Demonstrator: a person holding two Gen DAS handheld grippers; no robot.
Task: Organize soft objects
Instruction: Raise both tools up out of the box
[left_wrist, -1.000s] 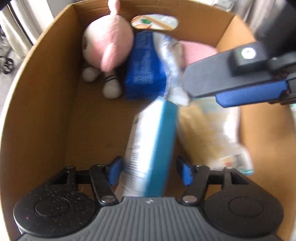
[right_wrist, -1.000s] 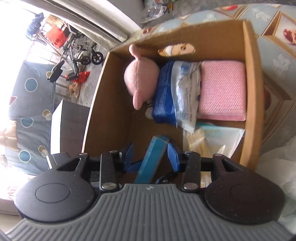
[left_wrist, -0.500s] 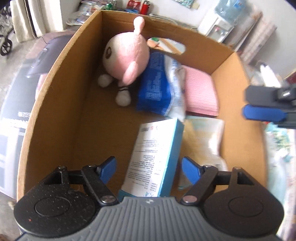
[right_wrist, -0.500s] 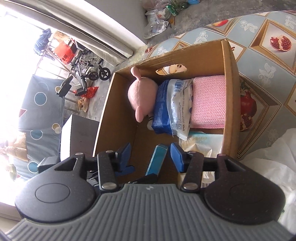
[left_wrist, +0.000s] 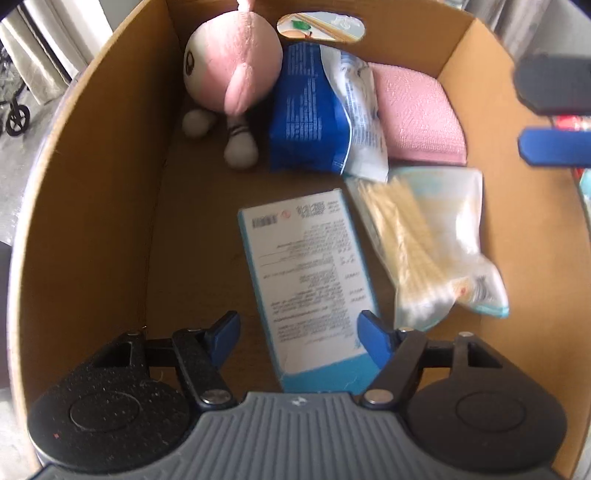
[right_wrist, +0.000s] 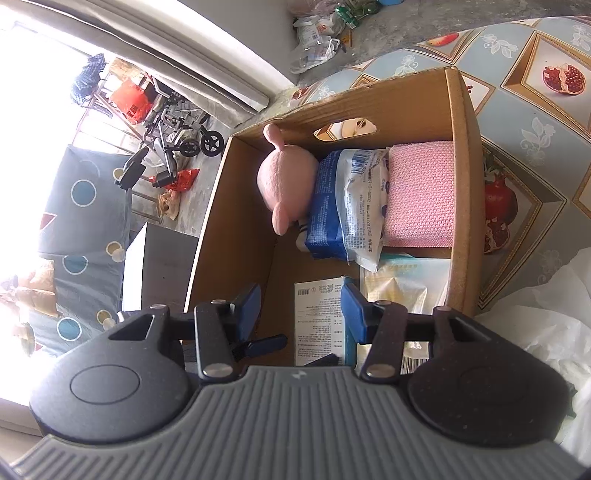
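The left hand-held gripper (left_wrist: 298, 326), jaws wide and just narrowing slightly, is releasing the flat white-and-teal printed carton (left_wrist: 306, 273) into the brown cardboard box (left_wrist: 92, 206), likely needing withdrawal next.

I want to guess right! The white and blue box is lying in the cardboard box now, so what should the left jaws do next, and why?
Probably lift the left gripper out: its jaws stand open, clear of the white and blue box, which lies flat on the cardboard box floor.
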